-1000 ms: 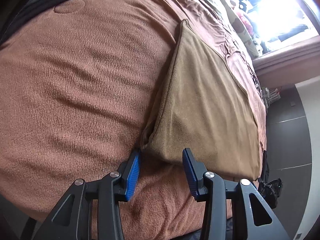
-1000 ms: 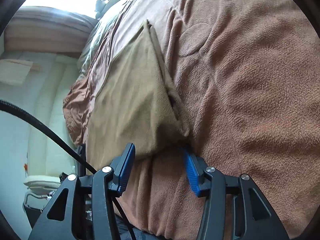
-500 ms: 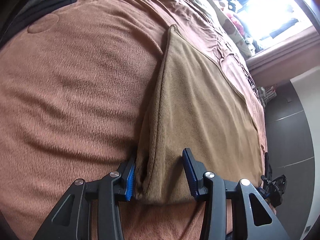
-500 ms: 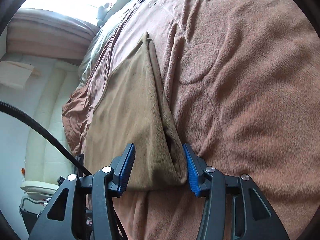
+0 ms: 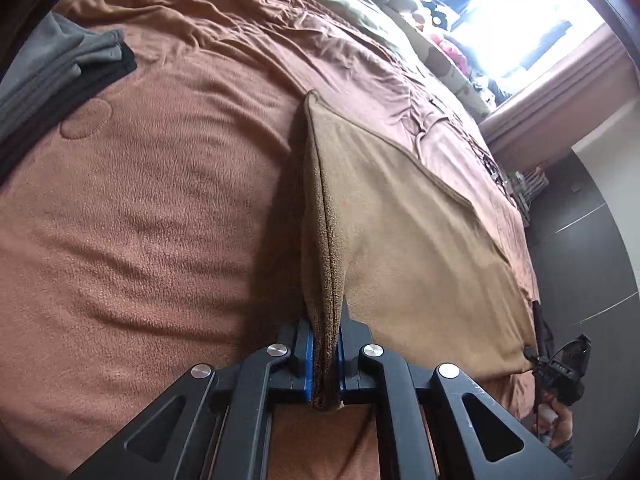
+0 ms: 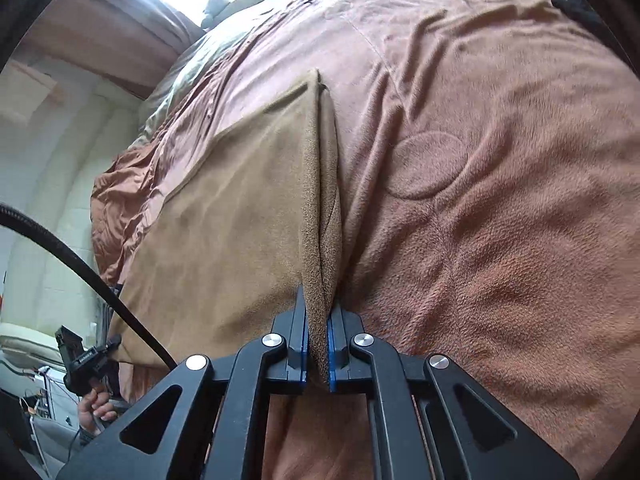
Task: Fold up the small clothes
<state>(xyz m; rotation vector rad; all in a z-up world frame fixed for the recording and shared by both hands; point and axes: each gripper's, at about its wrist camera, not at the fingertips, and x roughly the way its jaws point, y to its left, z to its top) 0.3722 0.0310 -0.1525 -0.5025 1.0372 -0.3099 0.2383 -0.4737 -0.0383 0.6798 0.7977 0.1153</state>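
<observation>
A tan folded cloth (image 5: 408, 240) lies on a brown fleece blanket (image 5: 152, 208) that covers a bed. My left gripper (image 5: 325, 344) is shut on the cloth's near left corner, which is pinched up between the blue pads. In the right wrist view the same tan cloth (image 6: 224, 216) stretches away to the left, and my right gripper (image 6: 317, 344) is shut on its near right corner. Both pinched corners stand up in a ridge above the blanket (image 6: 500, 208). The other gripper shows small at each view's edge, held by a hand.
A stack of grey and black folded clothes (image 5: 52, 76) lies at the blanket's far left. Patterned pillows (image 5: 444, 52) sit by a bright window. A black cable (image 6: 80, 264) crosses the right wrist view. A dark wall and floor lie past the bed's edge.
Both grippers were open short of the cloth, then moved forward around its near corners and shut on them. The corners now rise off the blanket.
</observation>
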